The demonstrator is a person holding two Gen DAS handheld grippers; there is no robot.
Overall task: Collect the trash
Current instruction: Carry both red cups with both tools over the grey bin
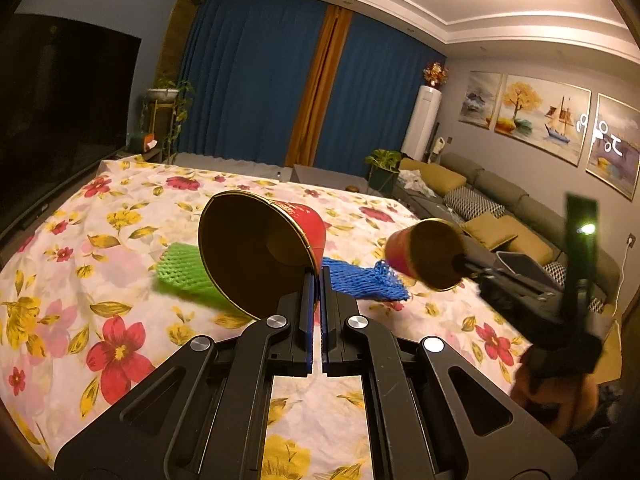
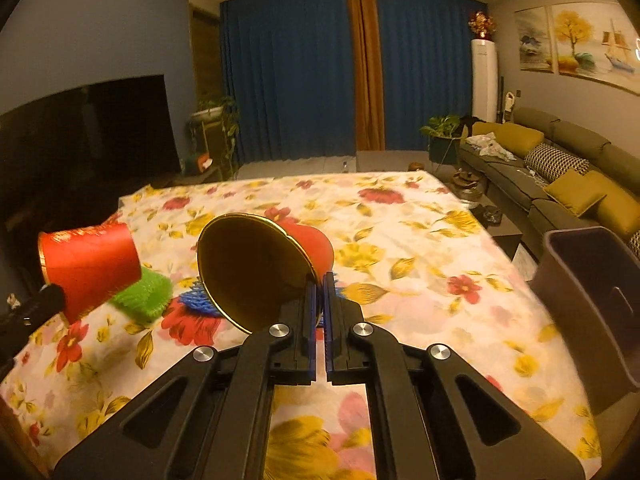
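The left gripper (image 1: 318, 276) is pinching one red paper cup (image 1: 260, 256) by its rim above the floral counter (image 1: 120, 320); the right gripper (image 2: 319, 280) is likewise holding another cup (image 2: 260, 268). Both look light and crushable. Beyond, green netting (image 1: 180, 268) and blue netting (image 1: 360, 280) are lying mid-counter; a bin (image 2: 592, 300) is waiting off the right edge.

paper cups (image 1: 260, 256) glossy red, gold-lined | foam nets (image 1: 182, 270) meshy | tablecloth (image 1: 80, 280) matt floral cloth

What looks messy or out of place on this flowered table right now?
Two foam fruit nets, a green foam net and a blue foam net, lie loose on the floral tablecloth. Each hand-held gripper, left and right, holds a red paper cup sideways by its rim. No spill shows.
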